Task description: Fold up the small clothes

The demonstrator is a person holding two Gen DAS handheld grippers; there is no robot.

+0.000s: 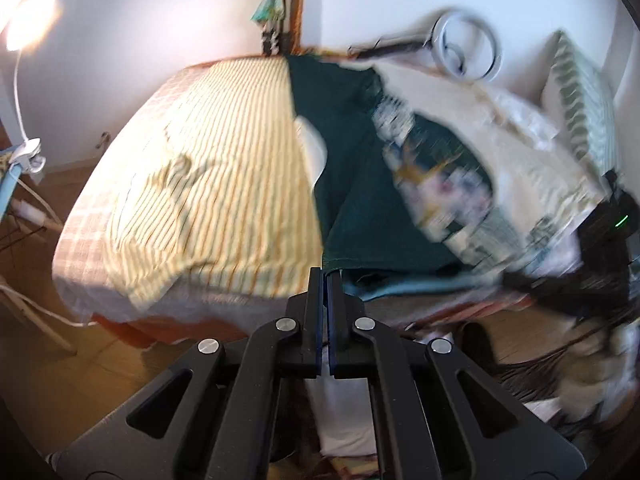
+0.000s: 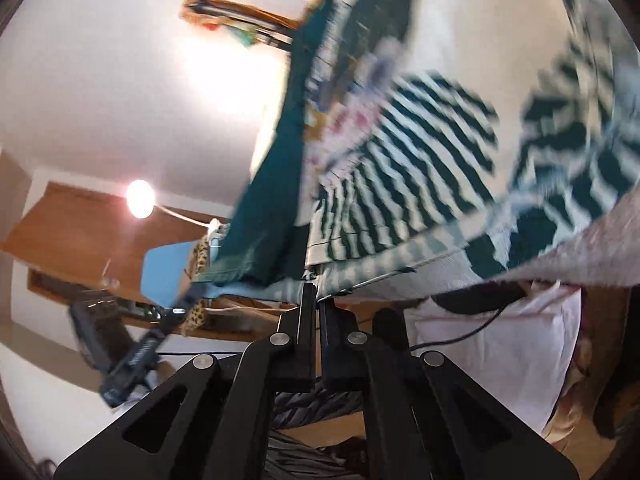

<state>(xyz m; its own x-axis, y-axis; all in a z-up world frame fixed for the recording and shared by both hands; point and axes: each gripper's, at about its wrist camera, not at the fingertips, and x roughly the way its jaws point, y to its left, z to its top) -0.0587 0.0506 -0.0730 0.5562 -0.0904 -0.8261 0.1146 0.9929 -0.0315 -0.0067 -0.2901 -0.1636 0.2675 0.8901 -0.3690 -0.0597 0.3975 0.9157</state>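
Observation:
A small dark green garment [image 1: 360,184] with a printed front panel and green-and-white striped parts hangs stretched in the air over the bed. My left gripper [image 1: 326,276] is shut on its lower hem. My right gripper [image 2: 316,292] is shut on another edge of the same garment [image 2: 272,184], near its striped part [image 2: 400,184]. The right gripper also shows at the right edge of the left wrist view [image 1: 608,224], and the left gripper shows at the lower left of the right wrist view [image 2: 160,332]. The garment is blurred by motion.
A bed [image 1: 224,152] with a yellow striped sheet lies below and to the left. Pillows [image 1: 576,96] and a ring lamp [image 1: 468,48] stand at the head. A bright lamp [image 1: 28,16] shines at far left. Wooden floor [image 1: 100,368] runs in front.

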